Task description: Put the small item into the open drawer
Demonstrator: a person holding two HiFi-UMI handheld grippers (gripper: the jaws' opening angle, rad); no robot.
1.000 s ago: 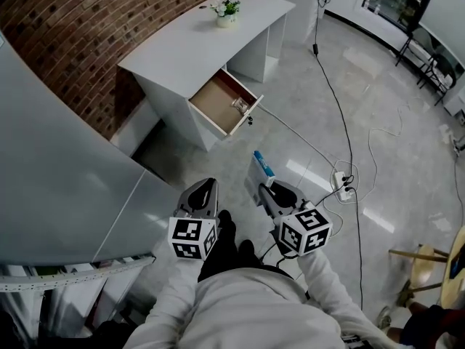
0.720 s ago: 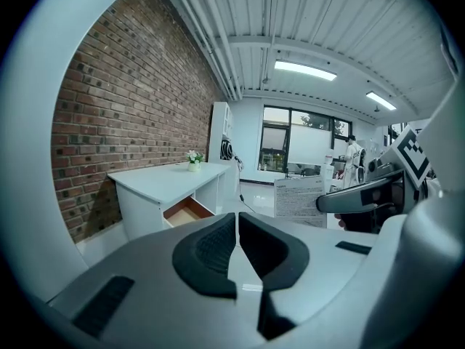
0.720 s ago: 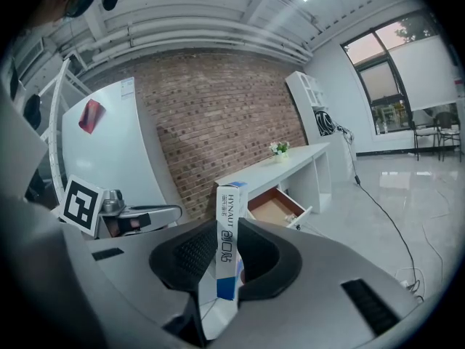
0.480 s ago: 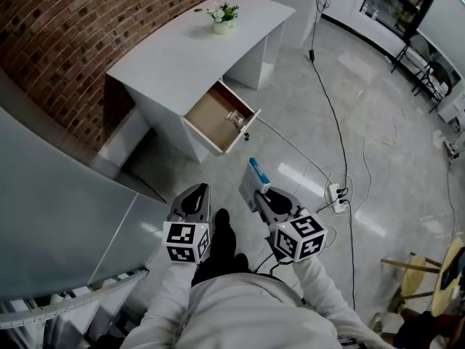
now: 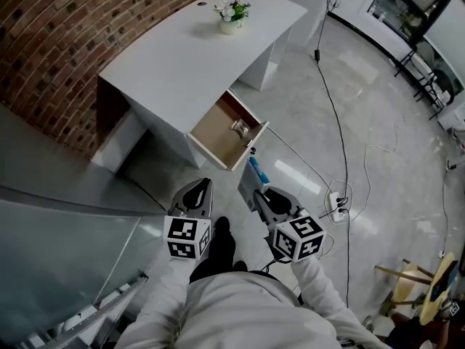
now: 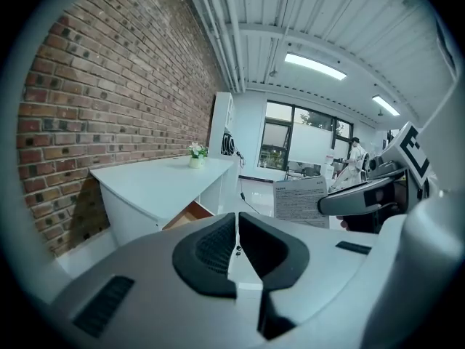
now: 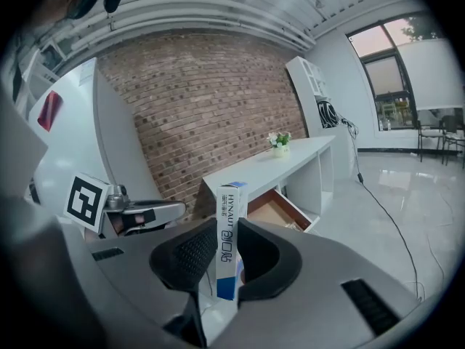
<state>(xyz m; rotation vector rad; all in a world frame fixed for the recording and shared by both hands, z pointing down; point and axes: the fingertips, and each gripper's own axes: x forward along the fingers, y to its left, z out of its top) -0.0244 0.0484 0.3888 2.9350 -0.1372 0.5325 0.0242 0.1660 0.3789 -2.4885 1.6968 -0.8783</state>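
A white desk (image 5: 182,57) stands against the brick wall, its wooden drawer (image 5: 218,138) pulled open with a small shiny item (image 5: 240,127) inside. My right gripper (image 5: 260,193) is shut on a slim white and blue box (image 5: 257,173), held upright between the pads (image 7: 229,238). The drawer (image 7: 280,209) lies ahead of it, some way off over the floor. My left gripper (image 5: 197,190) hangs beside it, shut with nothing between its pads (image 6: 234,247). In the left gripper view the box (image 6: 301,198) and the drawer (image 6: 185,217) both show.
A flower pot (image 5: 231,14) sits on the far end of the desk. Cables and a power strip (image 5: 336,198) trail across the floor to the right. A grey panel (image 5: 58,217) rises at the left, and a wooden stool (image 5: 407,282) stands at the lower right.
Both grippers have travelled forward towards the desk, so the open drawer is nearer now. The box stays held in the right gripper.
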